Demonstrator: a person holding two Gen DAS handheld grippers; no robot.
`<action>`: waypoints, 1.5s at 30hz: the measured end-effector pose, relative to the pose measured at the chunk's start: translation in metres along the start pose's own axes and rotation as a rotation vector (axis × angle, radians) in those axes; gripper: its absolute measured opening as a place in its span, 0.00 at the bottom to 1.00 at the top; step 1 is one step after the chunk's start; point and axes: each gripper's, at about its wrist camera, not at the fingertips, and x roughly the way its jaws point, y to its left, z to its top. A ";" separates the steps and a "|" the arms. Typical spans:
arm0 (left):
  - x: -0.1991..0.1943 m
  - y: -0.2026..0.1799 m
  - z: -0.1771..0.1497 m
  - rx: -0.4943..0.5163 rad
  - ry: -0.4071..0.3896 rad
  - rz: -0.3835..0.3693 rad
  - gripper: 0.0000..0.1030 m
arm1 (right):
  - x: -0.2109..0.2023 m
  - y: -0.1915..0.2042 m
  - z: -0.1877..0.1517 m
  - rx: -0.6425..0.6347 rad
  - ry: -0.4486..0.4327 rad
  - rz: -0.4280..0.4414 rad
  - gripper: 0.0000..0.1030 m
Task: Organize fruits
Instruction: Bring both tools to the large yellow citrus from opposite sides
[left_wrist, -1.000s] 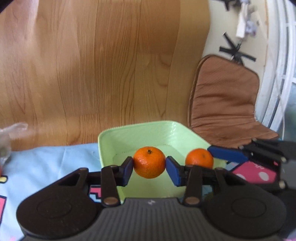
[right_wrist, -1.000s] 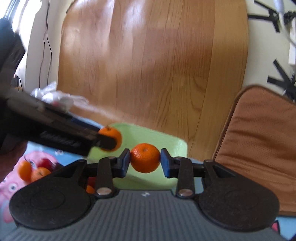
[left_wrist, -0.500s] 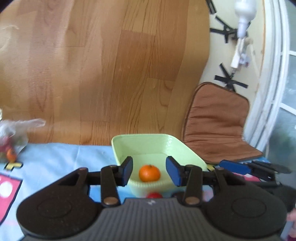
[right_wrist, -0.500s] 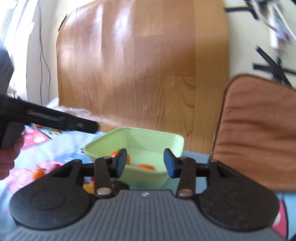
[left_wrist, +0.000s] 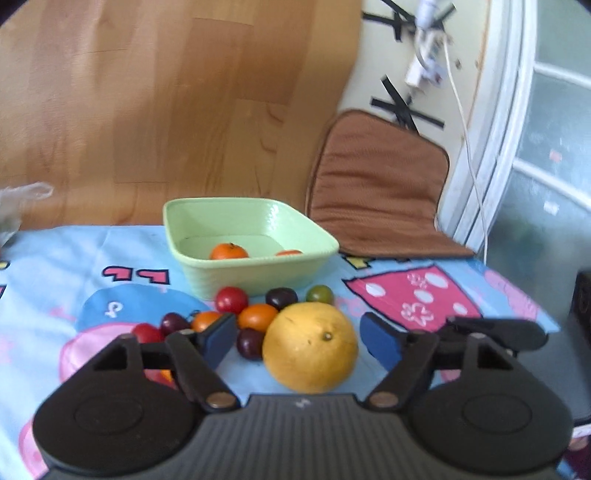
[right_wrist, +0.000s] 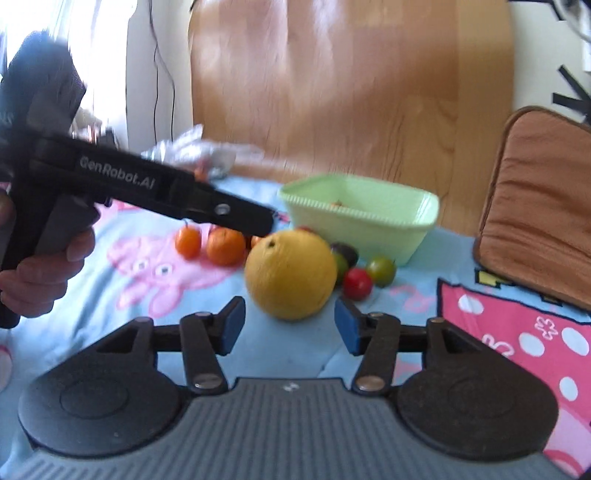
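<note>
Left wrist view is showing the left gripper (left_wrist: 299, 338) w/ jaws having just been opening, the big yellow fruit (left_wrist: 310, 347) sitting between them but pads not pressing it, prob lining up a wide grab. Right gripper (right_wrist: 290, 328) is also spreading, released, fruit just ahead. Two oranges (left_wrist: 228, 252) are lying in the green basket (left_wrist: 258, 275); small fruits (left_wrist: 256, 317) are waiting on the cloth (left_wrist: 55, 258) right beside it, handy for the next trips
</note>
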 end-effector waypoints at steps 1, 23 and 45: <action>0.004 -0.003 -0.001 0.013 0.010 0.009 0.74 | 0.004 0.001 0.002 -0.006 0.009 -0.001 0.62; -0.040 -0.029 -0.035 -0.035 0.067 0.029 0.62 | -0.029 0.029 -0.007 -0.167 0.103 0.087 0.53; -0.066 -0.011 -0.028 -0.044 0.011 -0.025 0.70 | -0.090 -0.027 0.014 -0.400 0.139 0.123 0.62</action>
